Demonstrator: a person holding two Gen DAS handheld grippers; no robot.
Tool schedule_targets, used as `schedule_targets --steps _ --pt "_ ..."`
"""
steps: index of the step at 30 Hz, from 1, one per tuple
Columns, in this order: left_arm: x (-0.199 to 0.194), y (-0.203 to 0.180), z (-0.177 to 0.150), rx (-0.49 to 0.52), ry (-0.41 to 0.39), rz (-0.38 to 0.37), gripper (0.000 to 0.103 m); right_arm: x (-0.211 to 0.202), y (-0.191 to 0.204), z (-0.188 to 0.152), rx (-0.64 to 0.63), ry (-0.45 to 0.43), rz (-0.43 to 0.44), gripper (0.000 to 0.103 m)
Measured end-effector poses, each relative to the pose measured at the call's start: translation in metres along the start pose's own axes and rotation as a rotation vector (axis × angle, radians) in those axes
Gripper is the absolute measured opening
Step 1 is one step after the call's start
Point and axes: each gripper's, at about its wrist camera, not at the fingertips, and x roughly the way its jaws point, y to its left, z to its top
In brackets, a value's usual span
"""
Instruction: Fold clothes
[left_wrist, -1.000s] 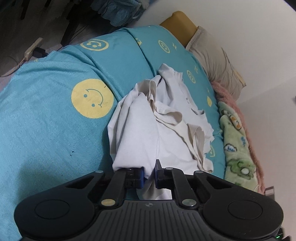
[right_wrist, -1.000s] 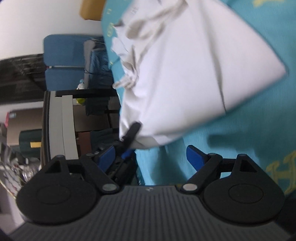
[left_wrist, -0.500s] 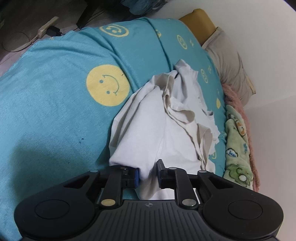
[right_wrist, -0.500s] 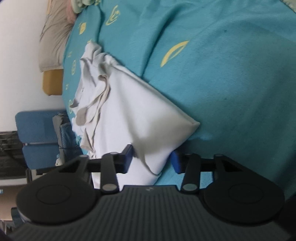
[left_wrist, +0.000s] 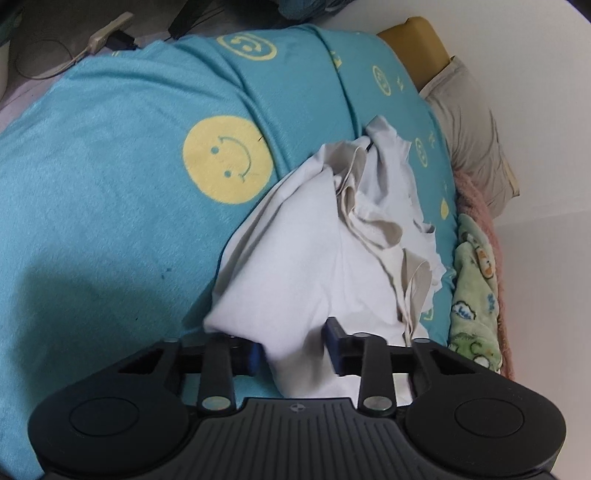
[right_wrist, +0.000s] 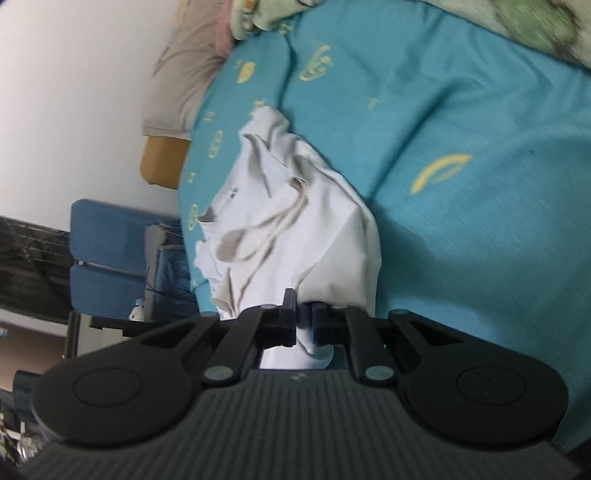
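White garment (left_wrist: 314, 266) lies bunched on the bed, on the teal smiley blanket (left_wrist: 110, 166); near hem drawn toward me, far end a crumple of beige-trimmed collar and sleeve folds. In the right wrist view the same garment (right_wrist: 314, 229) runs from my fingers away toward the pillow end.

Left gripper (left_wrist: 293, 349): jaws spread, blue pads either side of a fold of the near hem, cloth passing between them but, as far as I can tell, not pinched. Right gripper (right_wrist: 303, 321): jaws pressed nearly together, pinching a corner of the near hem; cloth hangs out below the pads.

Around it: grey pillow (left_wrist: 469, 129) and a mustard cushion (left_wrist: 413, 40) at the far end, green patterned fleece (left_wrist: 476, 291) and a pink blanket edge along the right side, blue chair (right_wrist: 107, 258) off the bed's edge in the right view.

Judgement: shirt not yet flattened; only one corner is held.

Risks:
- Lifting now with one corner held would swing the shirt and twist it further.
- Left pads straddle a thick fold; closing there may catch two layers, so the hem won't spread.
- Tangled far end may drag and stay bunched if I pull without a shake.
- Right view is motion-blurred; pinch depth uncertain, could slip.
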Motion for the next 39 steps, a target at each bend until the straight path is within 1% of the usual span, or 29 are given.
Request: schedule_targets --steps 2,3,6,9,11,13,17,19,22,25,29,31,34,35,39 --pt "-0.003 -0.003 0.002 0.010 -0.023 -0.018 0.012 0.002 0.003 0.001 -0.012 -0.007 0.010 0.009" --pt "-0.005 -0.004 0.002 0.018 -0.035 -0.030 0.010 0.003 0.004 0.002 -0.018 -0.011 0.015 0.009" --pt "-0.017 -0.012 0.000 0.057 -0.080 -0.072 0.007 0.001 0.011 0.001 -0.049 -0.037 0.032 0.008" --pt "-0.034 -0.021 -0.005 0.096 -0.118 -0.112 0.006 -0.012 0.023 -0.001 -0.098 -0.072 0.056 0.008" --pt "-0.048 -0.029 -0.011 0.133 -0.144 -0.121 0.006 -0.022 0.031 -0.004 -0.129 -0.094 0.072 0.008" --pt "-0.065 -0.040 -0.019 0.195 -0.175 -0.120 0.006 -0.033 0.039 -0.007 -0.159 -0.117 0.086 0.008" --pt "-0.102 -0.052 -0.042 0.250 -0.206 -0.147 0.005 -0.063 0.045 -0.016 -0.196 -0.146 0.087 0.008" --pt "-0.117 -0.052 -0.060 0.276 -0.198 -0.138 0.005 -0.079 0.046 -0.019 -0.217 -0.158 0.074 0.008" --pt "-0.139 -0.044 -0.081 0.263 -0.176 -0.138 0.005 -0.106 0.041 -0.027 -0.225 -0.160 0.066 0.008" --pt "-0.166 -0.037 -0.100 0.267 -0.176 -0.136 0.005 -0.134 0.037 -0.038 -0.238 -0.158 0.062 0.008" --pt "-0.203 -0.034 -0.125 0.280 -0.179 -0.137 0.005 -0.173 0.032 -0.055 -0.262 -0.161 0.074 0.008" --pt "-0.212 -0.037 -0.132 0.277 -0.171 -0.129 0.005 -0.190 0.029 -0.062 -0.260 -0.161 0.083 0.008" --pt "-0.220 -0.043 -0.137 0.274 -0.160 -0.113 0.005 -0.198 0.026 -0.059 -0.241 -0.147 0.077 0.008" --pt "-0.217 -0.046 -0.136 0.278 -0.158 -0.106 0.005 -0.193 0.028 -0.055 -0.239 -0.142 0.071 0.008" --pt "-0.192 -0.063 -0.115 0.282 -0.146 -0.064 0.006 -0.169 0.037 -0.035 -0.241 -0.115 0.041 0.008"
